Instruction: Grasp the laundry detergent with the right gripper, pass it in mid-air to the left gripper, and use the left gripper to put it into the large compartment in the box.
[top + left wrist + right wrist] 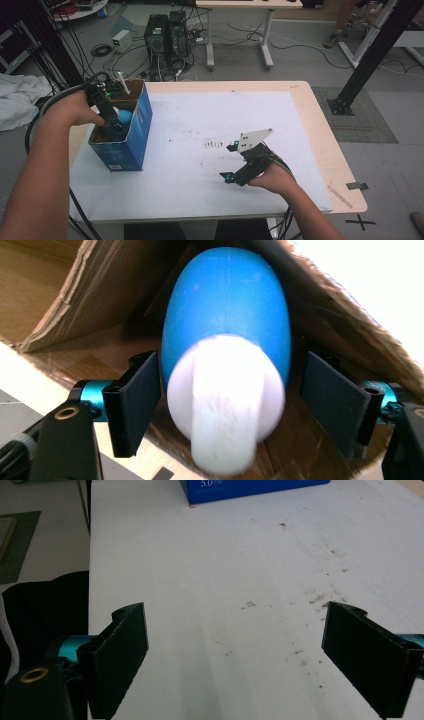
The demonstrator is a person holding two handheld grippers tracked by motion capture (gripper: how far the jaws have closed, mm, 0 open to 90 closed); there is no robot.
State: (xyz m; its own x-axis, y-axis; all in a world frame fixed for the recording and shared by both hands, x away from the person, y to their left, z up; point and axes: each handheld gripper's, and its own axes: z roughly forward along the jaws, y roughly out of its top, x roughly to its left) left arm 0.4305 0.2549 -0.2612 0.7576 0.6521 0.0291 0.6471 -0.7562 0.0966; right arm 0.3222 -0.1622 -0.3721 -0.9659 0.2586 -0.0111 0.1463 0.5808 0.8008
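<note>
Left gripper [227,405] inside the box [142,125], jaws apart beside the blue-and-white bulb [227,355]; right gripper [235,655] jaws apart over the surface [225,555].

The blue-and-white egg-shaped thing [227,330] looks like smooth plastic, its blue part faintly glossy and its white end matt, and it sits in a box [135,130] of rough brown corrugated cardboard with a smooth blue printed outside, at the left edge of the desk [320,140]. The desk has a pale wood-look rim under a matt white sheet [210,570] flecked with dark crumbs. The left hand-held gripper [232,400] has matt black, finely textured pads on glossy teal metal fittings.
</note>
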